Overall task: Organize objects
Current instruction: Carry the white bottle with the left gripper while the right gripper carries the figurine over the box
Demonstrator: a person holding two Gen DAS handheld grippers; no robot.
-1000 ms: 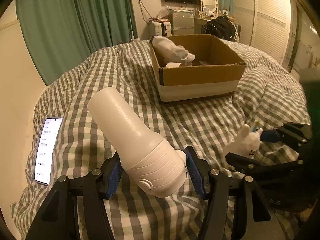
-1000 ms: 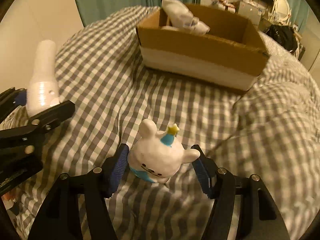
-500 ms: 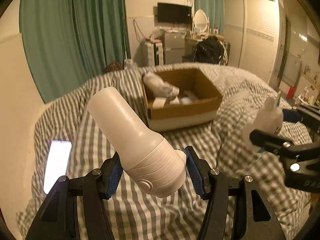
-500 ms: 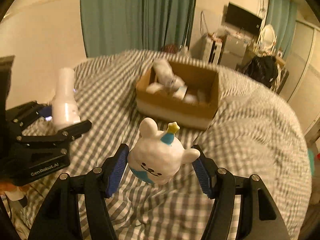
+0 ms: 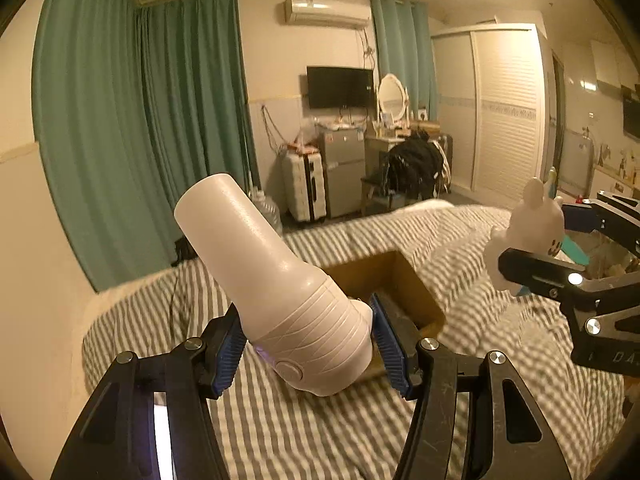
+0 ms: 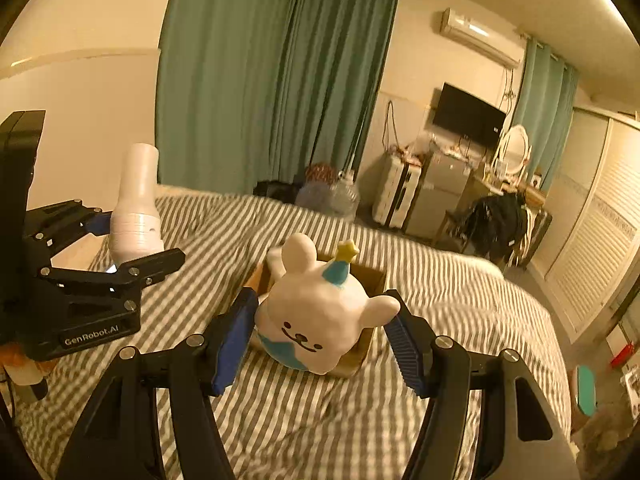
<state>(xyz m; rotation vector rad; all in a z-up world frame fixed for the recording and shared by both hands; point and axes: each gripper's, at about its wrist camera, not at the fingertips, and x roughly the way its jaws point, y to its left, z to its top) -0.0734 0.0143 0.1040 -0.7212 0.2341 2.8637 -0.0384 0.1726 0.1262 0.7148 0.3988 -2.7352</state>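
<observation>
My left gripper (image 5: 308, 344) is shut on a white bottle-shaped device (image 5: 272, 272) and holds it high above the bed; it also shows in the right wrist view (image 6: 136, 216). My right gripper (image 6: 320, 340) is shut on a white rabbit toy with a blue party hat (image 6: 320, 312), also raised; the toy shows at the right of the left wrist view (image 5: 528, 228). The open cardboard box (image 5: 404, 288) lies on the checked bed beyond both, mostly hidden behind the held things (image 6: 376, 280).
The checked bedspread (image 5: 300, 420) fills the lower view. A lit phone (image 5: 162, 436) lies on the bed at lower left. Green curtains (image 5: 160, 120), a suitcase (image 5: 304, 184), a small fridge and a wardrobe (image 5: 508, 112) stand beyond the bed.
Both grippers have risen well above the bed with their objects still held. The box now looks smaller and lower in both views.
</observation>
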